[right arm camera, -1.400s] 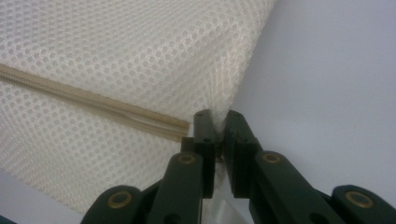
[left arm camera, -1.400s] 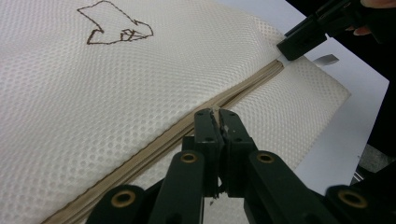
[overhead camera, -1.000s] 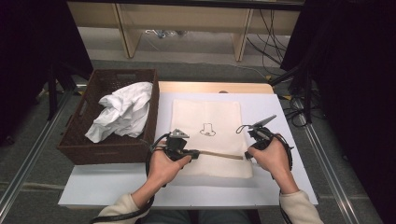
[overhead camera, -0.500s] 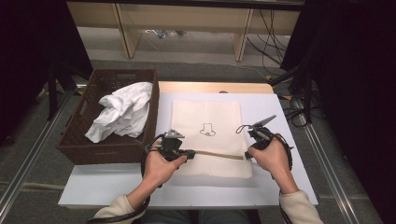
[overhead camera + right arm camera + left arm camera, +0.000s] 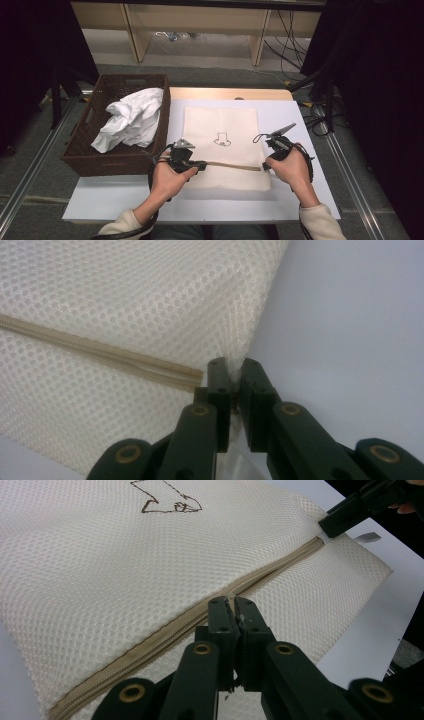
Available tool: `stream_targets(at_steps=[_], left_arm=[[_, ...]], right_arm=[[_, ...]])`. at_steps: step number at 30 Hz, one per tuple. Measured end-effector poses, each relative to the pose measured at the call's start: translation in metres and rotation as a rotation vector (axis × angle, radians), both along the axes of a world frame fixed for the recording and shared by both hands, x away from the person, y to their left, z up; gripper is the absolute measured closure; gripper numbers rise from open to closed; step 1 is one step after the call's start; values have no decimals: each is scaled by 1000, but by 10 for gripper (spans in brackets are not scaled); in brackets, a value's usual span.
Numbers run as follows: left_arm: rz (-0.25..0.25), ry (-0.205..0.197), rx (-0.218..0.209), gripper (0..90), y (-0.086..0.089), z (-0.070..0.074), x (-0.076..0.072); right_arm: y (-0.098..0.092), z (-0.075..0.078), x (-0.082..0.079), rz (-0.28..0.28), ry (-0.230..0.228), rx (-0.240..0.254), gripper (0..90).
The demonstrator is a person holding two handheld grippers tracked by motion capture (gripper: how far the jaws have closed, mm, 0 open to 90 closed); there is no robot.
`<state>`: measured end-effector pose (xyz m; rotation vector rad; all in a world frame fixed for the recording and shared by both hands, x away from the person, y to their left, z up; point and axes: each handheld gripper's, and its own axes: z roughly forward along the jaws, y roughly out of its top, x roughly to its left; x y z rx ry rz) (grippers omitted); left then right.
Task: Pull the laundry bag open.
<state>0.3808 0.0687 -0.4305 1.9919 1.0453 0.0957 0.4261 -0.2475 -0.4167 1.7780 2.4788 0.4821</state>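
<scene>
A cream mesh bag [image 5: 220, 125] with a small brown drawing lies flat on the white table [image 5: 150, 200]. A beige zipper [image 5: 232, 166] runs across its near part. My left gripper [image 5: 202, 165] is shut on the zipper pull at the zipper's left part; in the left gripper view its jaws [image 5: 234, 602] meet right on the zipper [image 5: 150, 640]. My right gripper [image 5: 264, 167] is shut on the bag's right edge beside the zipper's end [image 5: 192, 377], with mesh [image 5: 125, 300] pinched between the jaws [image 5: 234, 365]. The right gripper [image 5: 327, 527] also appears far off in the left gripper view.
A dark brown woven basket [image 5: 80, 160] stands at the table's left edge with a crumpled white cloth [image 5: 130, 122] in it. Bare white table lies in front of the bag and to its right. Shelving and cables sit beyond the table.
My left gripper has slid a little to the left along the zipper. The right gripper has kept still.
</scene>
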Motion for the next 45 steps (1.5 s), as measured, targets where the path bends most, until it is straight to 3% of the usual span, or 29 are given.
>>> stream_targets(at_steps=[1,3,8,9,13,14,20,22,23,31,34,42,43,44,45], left_arm=[[-1,2,-2,869,0,0,0],[4,3,-4,869,1,0,0],[-3,1,2,869,3,1,0],[8,2,-10,869,1,0,-1],[-1,1,2,869,3,0,0],[0,1,3,869,4,1,-1],[5,0,6,869,8,1,-1],[12,3,5,869,9,1,-1],[13,0,4,869,10,1,-1],[30,4,1,869,15,1,-2],[28,2,11,869,19,1,-2],[42,2,14,869,25,0,-3],[41,2,14,869,26,0,-3],[41,5,14,869,27,0,-3],[42,5,14,869,27,-1,-4]], right_arm=[[0,0,0,2,6,4,854],[4,1,-1,-48,27,-3,854],[4,1,-1,-39,26,2,854],[4,2,-2,-51,40,2,854],[5,2,-2,-68,52,-2,854],[3,1,-1,-44,43,2,854],[5,1,-2,-71,53,7,854],[1,-2,1,-20,3,2,854],[0,-2,2,-6,7,-2,854],[1,-3,1,-31,10,-6,854],[-1,-3,2,-4,-1,-8,854],[-1,-3,2,-10,-5,-10,854],[-1,-3,2,-12,-4,-11,854],[2,-1,0,-53,39,-6,854],[0,-2,1,-31,21,-7,853]])
